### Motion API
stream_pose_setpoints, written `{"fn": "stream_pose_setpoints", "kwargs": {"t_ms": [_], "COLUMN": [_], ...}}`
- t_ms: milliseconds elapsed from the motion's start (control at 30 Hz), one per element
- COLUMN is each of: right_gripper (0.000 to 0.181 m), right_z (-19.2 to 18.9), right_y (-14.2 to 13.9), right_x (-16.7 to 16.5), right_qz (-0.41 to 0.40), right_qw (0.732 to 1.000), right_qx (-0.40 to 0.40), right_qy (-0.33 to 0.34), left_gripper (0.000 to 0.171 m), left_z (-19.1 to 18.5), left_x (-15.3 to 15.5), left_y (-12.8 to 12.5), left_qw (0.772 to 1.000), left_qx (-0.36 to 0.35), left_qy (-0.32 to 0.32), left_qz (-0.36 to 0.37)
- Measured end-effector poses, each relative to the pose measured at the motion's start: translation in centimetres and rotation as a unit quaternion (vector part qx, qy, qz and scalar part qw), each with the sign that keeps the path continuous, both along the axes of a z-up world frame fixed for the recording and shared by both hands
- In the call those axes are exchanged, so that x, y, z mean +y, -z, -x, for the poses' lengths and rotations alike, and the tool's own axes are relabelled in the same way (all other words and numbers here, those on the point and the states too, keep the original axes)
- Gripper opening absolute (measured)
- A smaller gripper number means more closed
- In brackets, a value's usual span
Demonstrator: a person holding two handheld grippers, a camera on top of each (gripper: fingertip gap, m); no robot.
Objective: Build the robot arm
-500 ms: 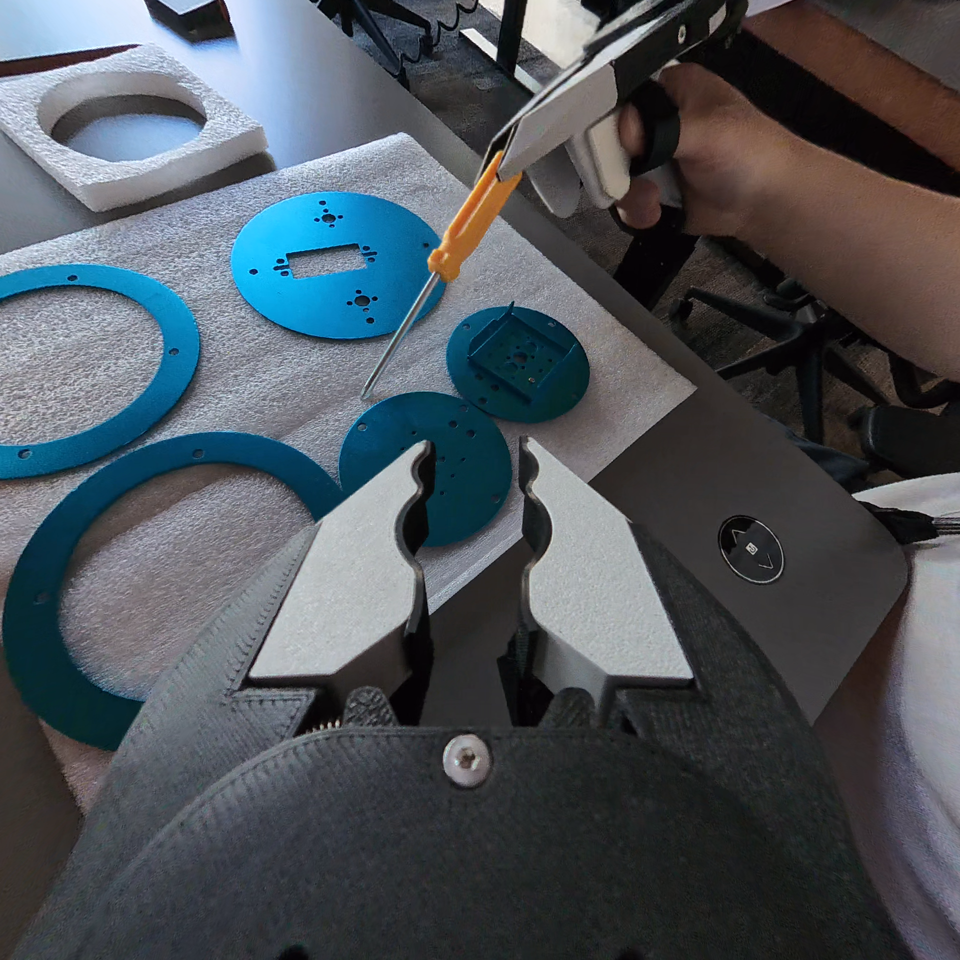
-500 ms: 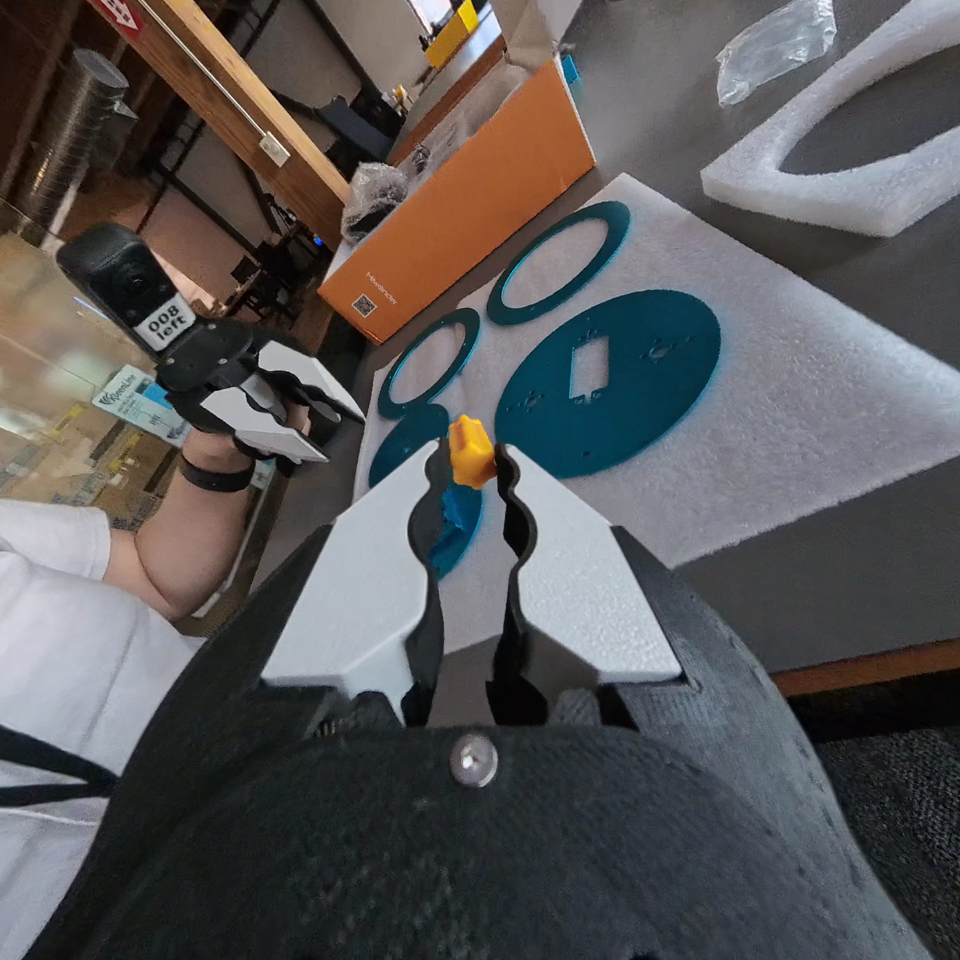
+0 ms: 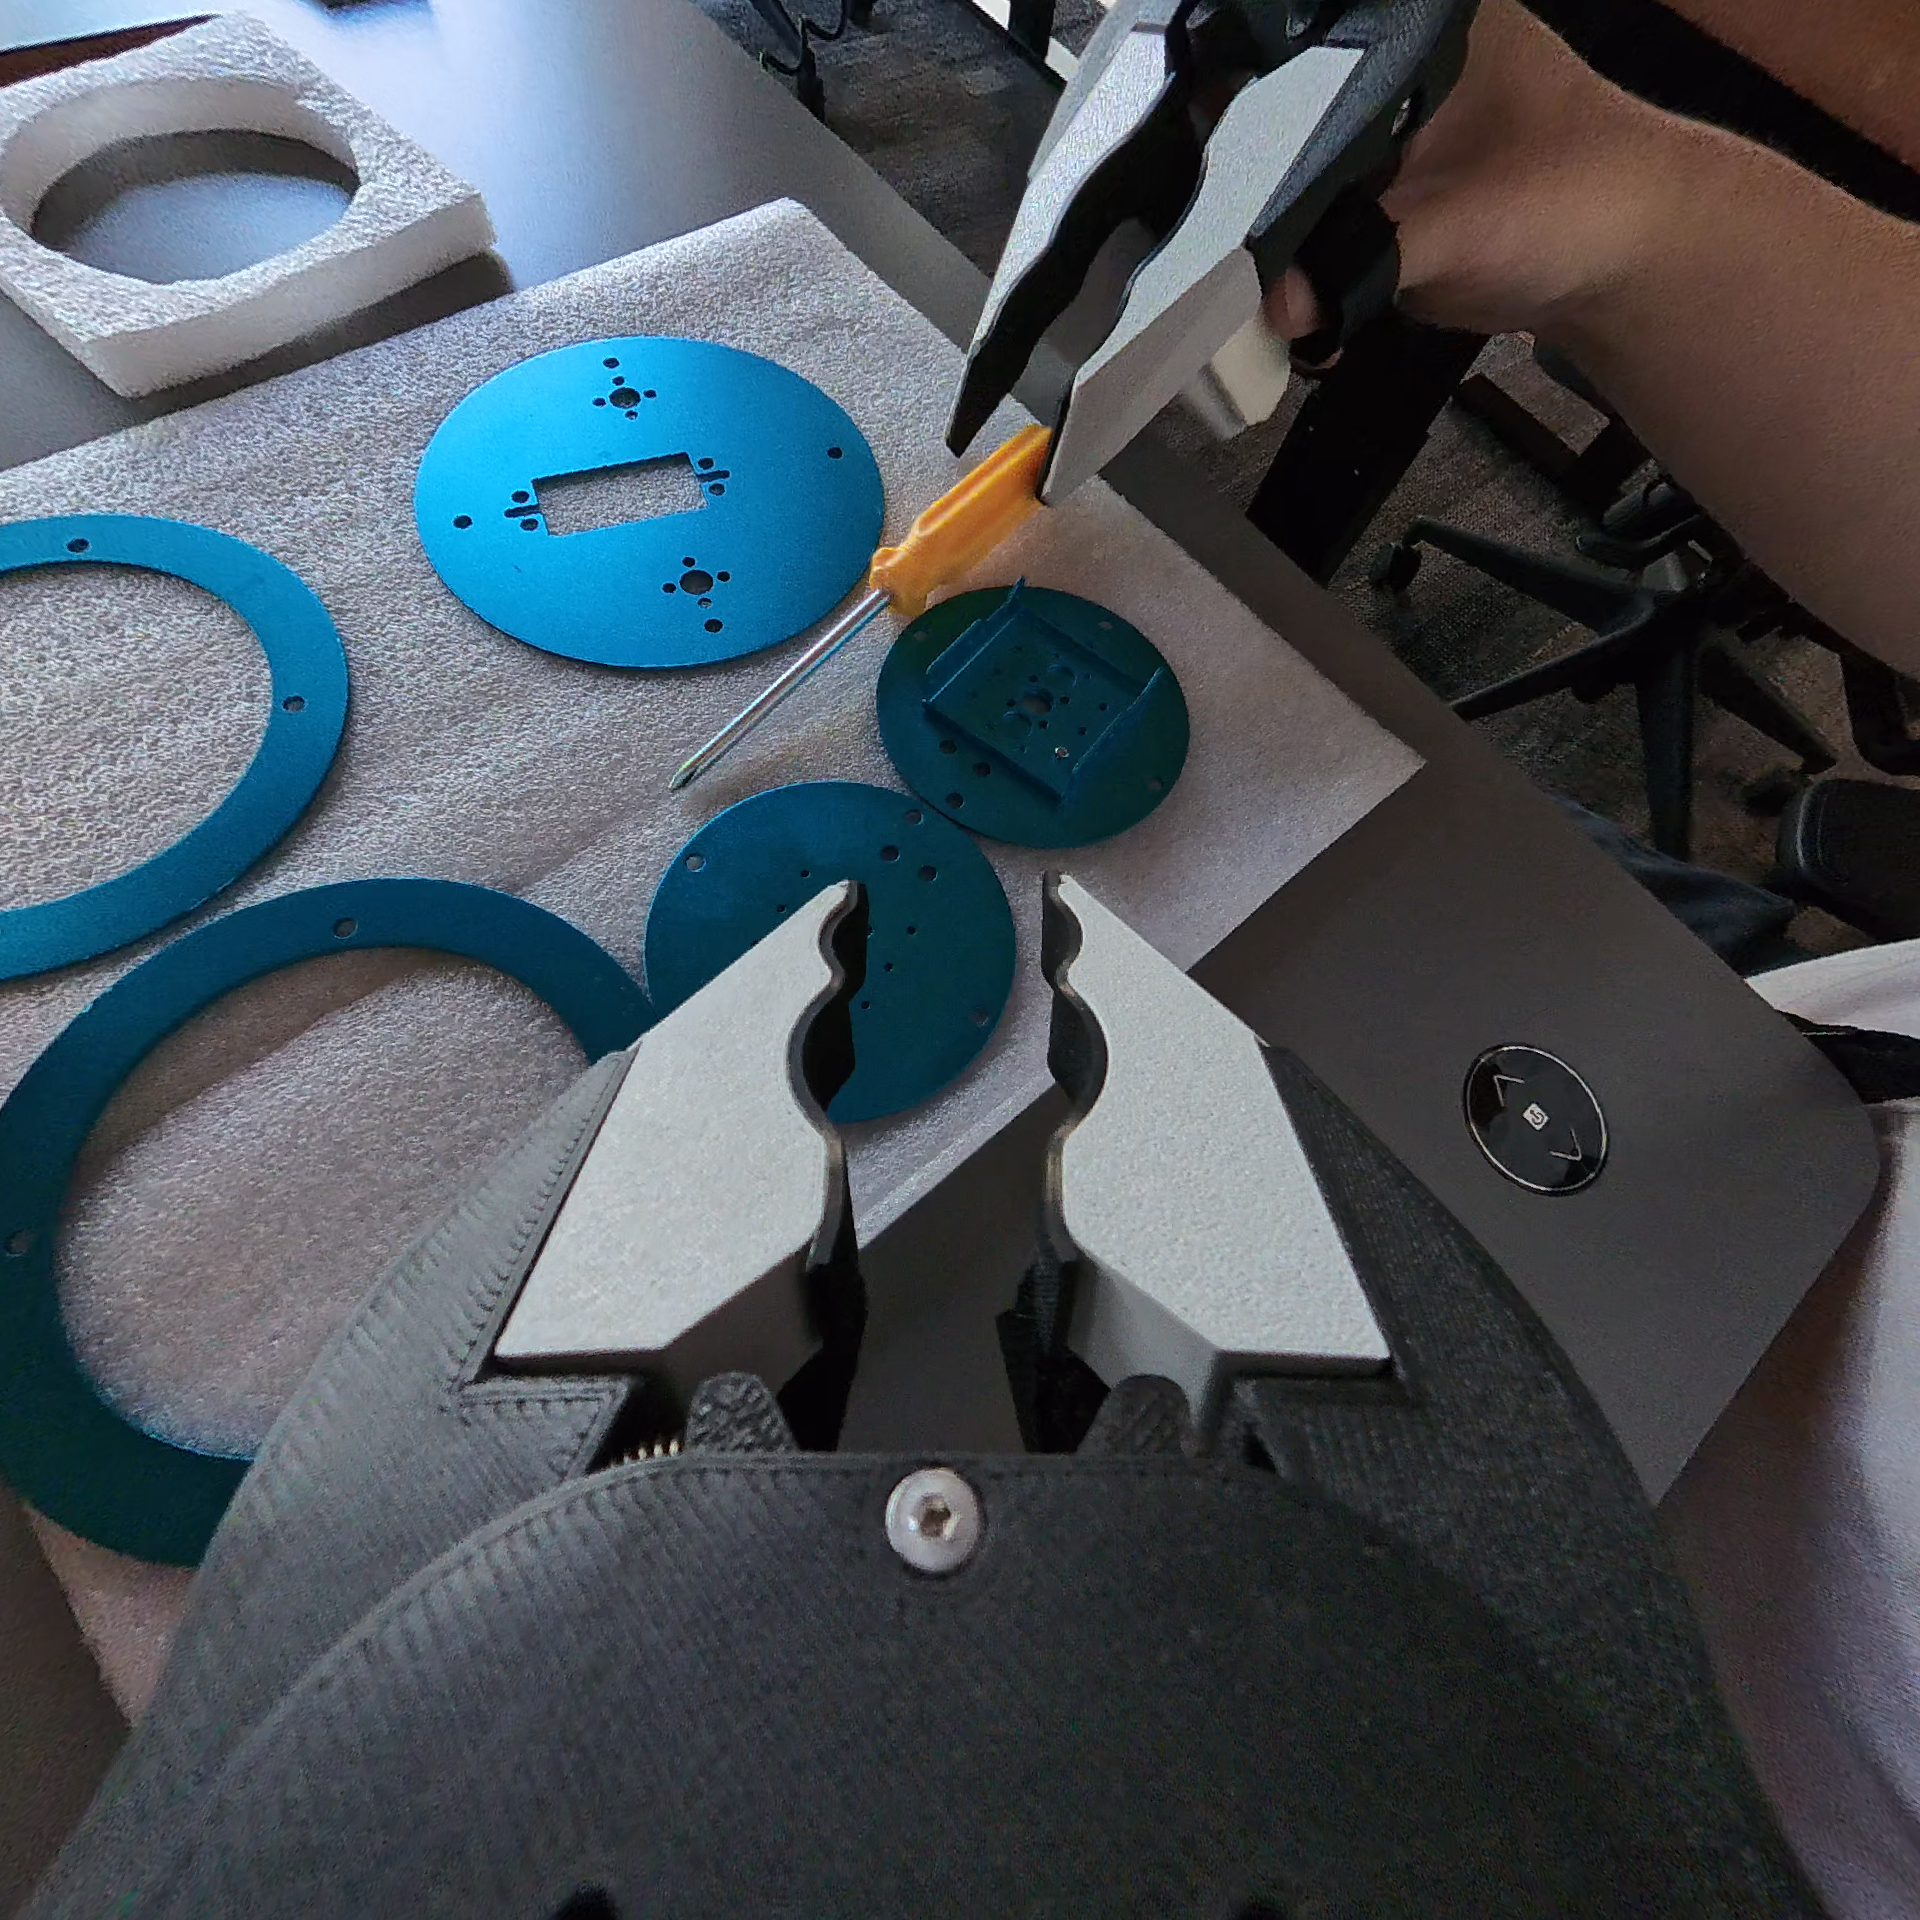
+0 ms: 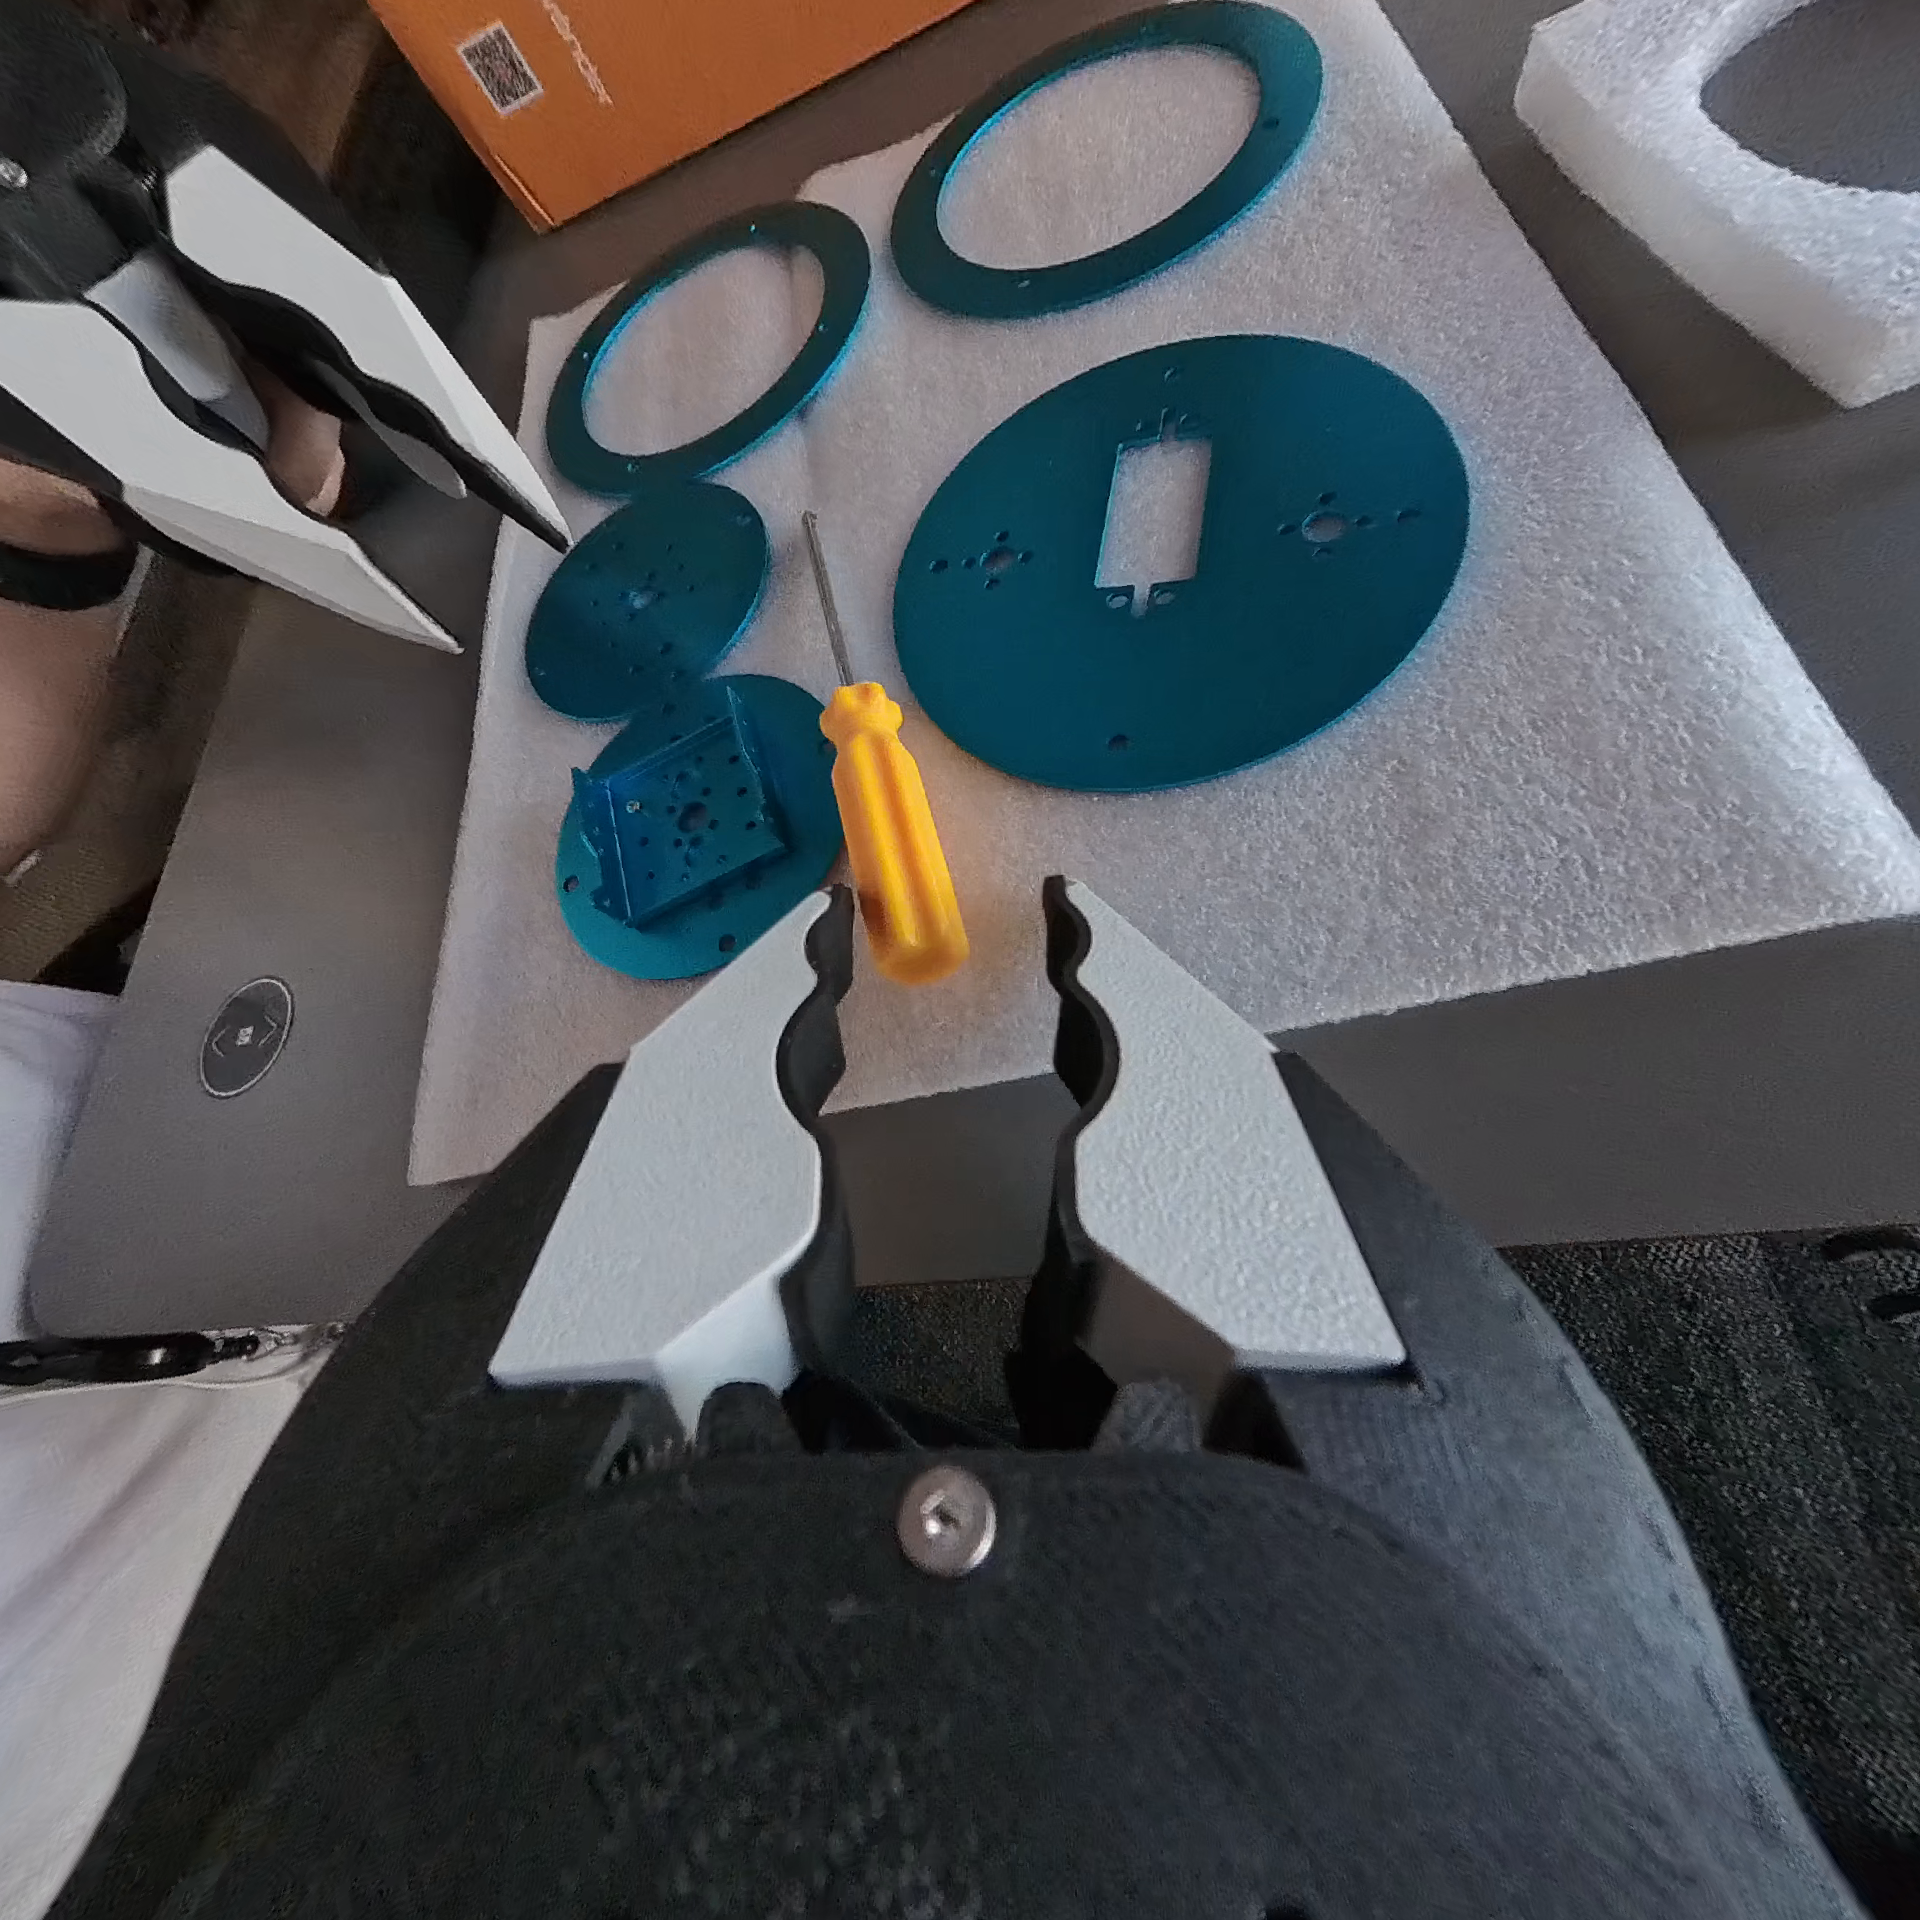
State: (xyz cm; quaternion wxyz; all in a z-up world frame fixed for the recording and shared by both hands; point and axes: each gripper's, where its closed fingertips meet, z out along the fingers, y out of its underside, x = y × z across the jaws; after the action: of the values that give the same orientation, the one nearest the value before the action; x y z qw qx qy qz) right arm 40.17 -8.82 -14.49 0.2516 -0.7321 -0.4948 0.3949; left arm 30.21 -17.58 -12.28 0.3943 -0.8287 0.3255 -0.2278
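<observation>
1. Your right hand-held gripper [image 4: 945, 904]: jaws wide apart, clamped on nothing. The butt of the yellow-handled screwdriver [image 4: 888, 831] sits betw. the fingertips, close against one finger. Can't tell if it actually touches.
2. Screwdriver lies flat on the white foam sheet [image 4: 1455, 831], just beside the big blue disc w/ the rectangular cutout [image 4: 1174, 561]. Its shaft points away from your right gripper, tip down on the foam.
3. Judgement: the handle is fluted and thicker than the shaft, so the handle is the surer place for the pads. The shaft looks thin and slick.
4. Your left hand-held gripper [image 3: 945, 904]: also open, empty. It hovers over the small perforated blue disc [image 3: 914, 935], which is near the big disc on the screwdriver's far side. No contact that I can see.
5. Blue disc w/ the square bracket on top [image 4: 686, 821] lies just beside the handle, opposite the big disc. Its raised bracket walls are close to your right gripper's near finger. Judgement: little room on that side.
6. Two blue rings [image 4: 707, 343] [image 4: 1101, 156] lie beyond the big disc, well apart from both grippers.
7. Off the sheet, past the big disc: a white foam block w/ a round hole [image 3: 208, 208] and an orange box [image 4: 644, 83].
8. The grey desk [image 4: 312, 831] has a round control button [image 3: 1536, 1118] near your left gripper.
</observation>
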Motion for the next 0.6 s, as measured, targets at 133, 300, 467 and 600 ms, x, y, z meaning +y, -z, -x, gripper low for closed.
{"fn": "stream_pose_setpoints", "kwargs": {"t_ms": [133, 300, 467, 600], "right_gripper": [0.049, 0.059, 0.080, 0.082], "right_z": [0.2, 0.3, 1.5, 1.9], "right_y": [-1.6, -5.1, -2.1, -0.1], "right_x": [-0.3, -4.3, -7.3, -6.4], "right_qz": [-0.015, -0.110, -0.102, -0.113], "right_qw": [0.999, 0.988, 0.991, 0.992], "right_qx": [0.037, 0.097, 0.041, -0.013], "right_qy": [-0.009, -0.052, -0.073, -0.055], "left_gripper": [0.034, 0.043, 0.056, 0.066], "left_z": [-0.1, -0.9, -2.2, -3.7], "left_x": [-0.3, -0.6, 0.5, 1.0], "left_y": [0.1, 0.5, 0.7, 1.6], "left_qw": [1.000, 0.999, 0.995, 0.987], "left_qx": [0.000, 0.011, 0.026, 0.062], "left_qy": [-0.001, 0.032, 0.093, 0.149], "left_qz": [0.002, -0.012, -0.025, -0.006]}}
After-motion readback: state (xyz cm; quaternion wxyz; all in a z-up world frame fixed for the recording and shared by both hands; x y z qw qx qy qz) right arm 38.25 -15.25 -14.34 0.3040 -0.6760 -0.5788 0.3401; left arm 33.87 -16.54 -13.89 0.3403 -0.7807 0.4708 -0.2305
